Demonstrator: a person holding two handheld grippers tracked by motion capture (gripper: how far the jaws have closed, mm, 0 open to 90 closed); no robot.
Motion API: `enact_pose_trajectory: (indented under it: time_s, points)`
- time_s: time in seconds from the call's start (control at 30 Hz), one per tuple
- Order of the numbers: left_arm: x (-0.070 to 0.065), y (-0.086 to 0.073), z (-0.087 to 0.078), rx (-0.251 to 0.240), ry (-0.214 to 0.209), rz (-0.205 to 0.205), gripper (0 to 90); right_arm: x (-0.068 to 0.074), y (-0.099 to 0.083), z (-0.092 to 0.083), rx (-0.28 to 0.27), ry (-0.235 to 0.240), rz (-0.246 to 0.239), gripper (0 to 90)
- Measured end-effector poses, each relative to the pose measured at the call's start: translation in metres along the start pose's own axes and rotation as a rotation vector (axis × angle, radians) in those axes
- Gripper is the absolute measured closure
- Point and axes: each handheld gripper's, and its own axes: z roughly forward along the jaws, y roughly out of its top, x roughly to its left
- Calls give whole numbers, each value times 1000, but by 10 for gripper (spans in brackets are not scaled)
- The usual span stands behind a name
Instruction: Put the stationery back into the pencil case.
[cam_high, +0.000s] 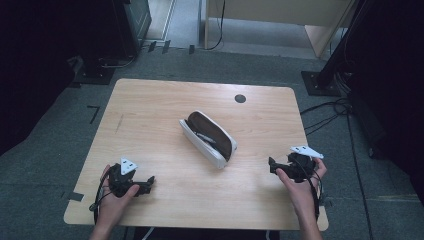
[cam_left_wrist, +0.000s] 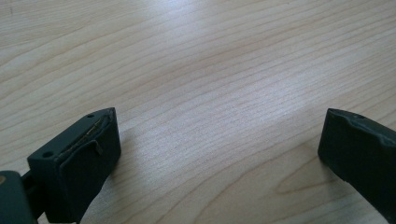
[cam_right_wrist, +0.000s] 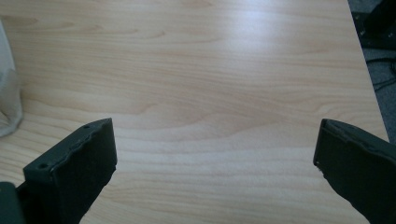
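A white pencil case (cam_high: 209, 138) with a dark brown lining lies open at the middle of the wooden table (cam_high: 150, 105), slanted from upper left to lower right, with pens inside. My left gripper (cam_high: 150, 184) rests near the table's front left, jaws wide apart over bare wood (cam_left_wrist: 219, 126); it is open and holds nothing. My right gripper (cam_high: 271, 165) sits low at the front right, pointing left toward the case, open (cam_right_wrist: 215, 154) with nothing between its jaws. A sliver of the white case (cam_right_wrist: 8, 102) shows at the left edge of the right gripper view.
A round dark grommet (cam_high: 240, 98) is set in the table's far side. The table's right edge (cam_right_wrist: 369, 88) runs close beside the right gripper. Grey carpet, cables (cam_high: 325, 112) and dark stands surround the table.
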Motion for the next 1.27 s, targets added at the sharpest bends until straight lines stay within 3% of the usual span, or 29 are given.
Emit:
enact_pose_trajectory:
  time_s: [0.37,0.6,0.77,0.9,1.07,1.27]
  points:
    - [0,0,0,1,2,-1,0,-21,-33,9,53,-22,30,0]
    - [0,0,0,0,1,-1,0,-26,-52,16,96,-16,26,0]
    - [0,0,0,0,2,-1,0,-23,-57,16,91,-31,-19,0]
    - [0,0,0,0,2,-1,0,-23,-62,15,50,-12,-34,0]
    - [-1,0,0,-2,21,-22,0,-21,-63,14,50,3,-53,0]
    - [-9,-4,-3,-2,88,-98,0,-21,-63,14,51,7,-54,0]
